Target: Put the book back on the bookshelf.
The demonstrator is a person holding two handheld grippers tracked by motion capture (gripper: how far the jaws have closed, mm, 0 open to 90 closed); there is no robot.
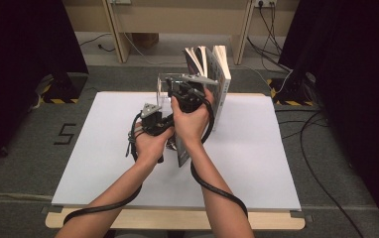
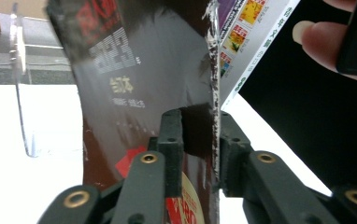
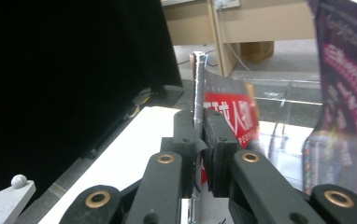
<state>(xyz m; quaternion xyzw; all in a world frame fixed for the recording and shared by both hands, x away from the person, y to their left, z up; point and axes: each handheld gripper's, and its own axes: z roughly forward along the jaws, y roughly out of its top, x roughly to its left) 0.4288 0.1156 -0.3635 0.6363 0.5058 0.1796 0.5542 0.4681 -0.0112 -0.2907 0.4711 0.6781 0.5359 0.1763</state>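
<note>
The dark-covered magazine (image 2: 144, 84) stands on edge over the white table (image 1: 257, 158), just in front of the clear acrylic stand (image 1: 163, 87) holding other magazines (image 1: 212, 64). My right gripper (image 3: 199, 123) is clamped on its upper edge; my left gripper (image 2: 200, 135) straddles the lower edge, pads apparently touching both faces. I judge this the two-handed carry; next, guide it upright into the stand.
</note>
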